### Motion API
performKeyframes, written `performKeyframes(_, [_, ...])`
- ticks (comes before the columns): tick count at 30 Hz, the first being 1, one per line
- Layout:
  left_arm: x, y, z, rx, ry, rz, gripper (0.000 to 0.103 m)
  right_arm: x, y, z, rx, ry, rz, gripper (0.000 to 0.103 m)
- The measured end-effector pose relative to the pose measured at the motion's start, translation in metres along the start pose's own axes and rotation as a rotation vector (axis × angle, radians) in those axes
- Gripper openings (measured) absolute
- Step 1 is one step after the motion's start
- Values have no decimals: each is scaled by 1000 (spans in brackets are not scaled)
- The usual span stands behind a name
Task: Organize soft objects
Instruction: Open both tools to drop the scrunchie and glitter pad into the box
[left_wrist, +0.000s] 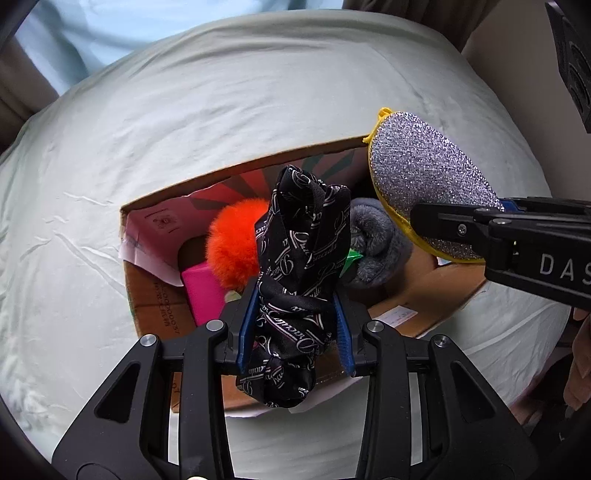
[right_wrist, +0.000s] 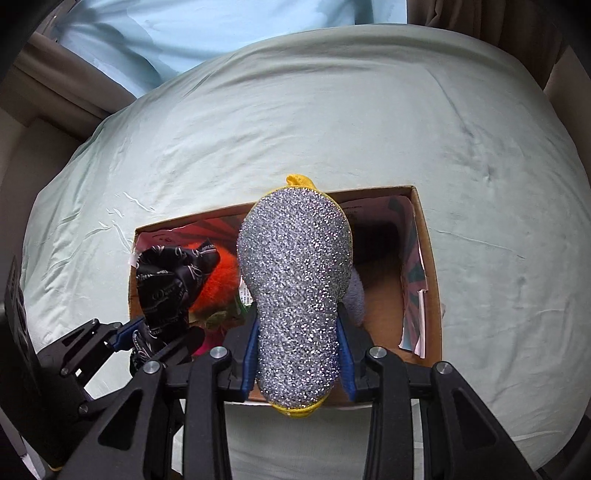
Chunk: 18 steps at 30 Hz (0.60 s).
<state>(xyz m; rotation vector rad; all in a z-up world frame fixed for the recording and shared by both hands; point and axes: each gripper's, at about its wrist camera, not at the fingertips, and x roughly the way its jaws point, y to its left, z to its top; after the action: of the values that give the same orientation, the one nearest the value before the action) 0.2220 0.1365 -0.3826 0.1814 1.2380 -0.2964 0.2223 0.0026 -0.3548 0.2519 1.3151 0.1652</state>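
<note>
My left gripper (left_wrist: 293, 325) is shut on a bunched black cloth with white script lettering (left_wrist: 303, 258), held over the left part of an open cardboard box (left_wrist: 155, 299). My right gripper (right_wrist: 297, 347) is shut on a silver glittery scrub pad with yellow trim (right_wrist: 295, 280), held over the middle of the same box (right_wrist: 428, 258). In the left wrist view the pad (left_wrist: 424, 177) and the right gripper (left_wrist: 465, 229) show at the right. In the right wrist view the black cloth (right_wrist: 166, 291) and the left gripper (right_wrist: 147, 339) show at the lower left.
The box rests on a pale green bedsheet (left_wrist: 184, 122). Inside lie an orange fluffy ball (left_wrist: 232, 243), a pink block (left_wrist: 203, 291) and a grey plush item (left_wrist: 373, 243). The box's right half (right_wrist: 380, 299) shows bare cardboard floor. Curtains (right_wrist: 74, 92) hang behind the bed.
</note>
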Motion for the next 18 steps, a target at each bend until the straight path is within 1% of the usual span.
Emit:
performKeyframes(3, [4,0,0,39,12,17,33,6,-2,3,24,14,36,34])
performKeyframes(4, [6,0,0,54,15,20,33,8,-3,5,33,21,41,38])
performKeyframes(6, [7,1,-1,84,20,24,33,13,-4,8,50,39,64,40])
performKeyframes(7, [7,2,-1,96,16,27,34,15,-4,10,57,44,77,46])
performKeyframes(8, [7,3,0,106,17,30,42,17,-4,11,62,44,81,52])
performKeyframes(9, [7,5,0,110,18,28,68,18,-5,12,63,46,76,66])
performKeyframes(10, [7,8,0,108,16,26,87,20,-4,14,61,47,65,73])
performKeyframes(11, [5,10,1,102,7,26,102,21,-4,15,61,42,48,85])
performKeyframes(12, [2,14,1,98,-5,21,103,20,-3,15,60,31,35,90])
performKeyframes(14, [2,19,1,89,-2,15,103,19,-3,15,54,17,7,90])
performKeyframes(16, [4,26,2,79,4,20,103,19,-4,15,59,21,-27,91])
performKeyframes(18, [5,32,1,68,11,14,103,16,-7,13,63,16,-36,91])
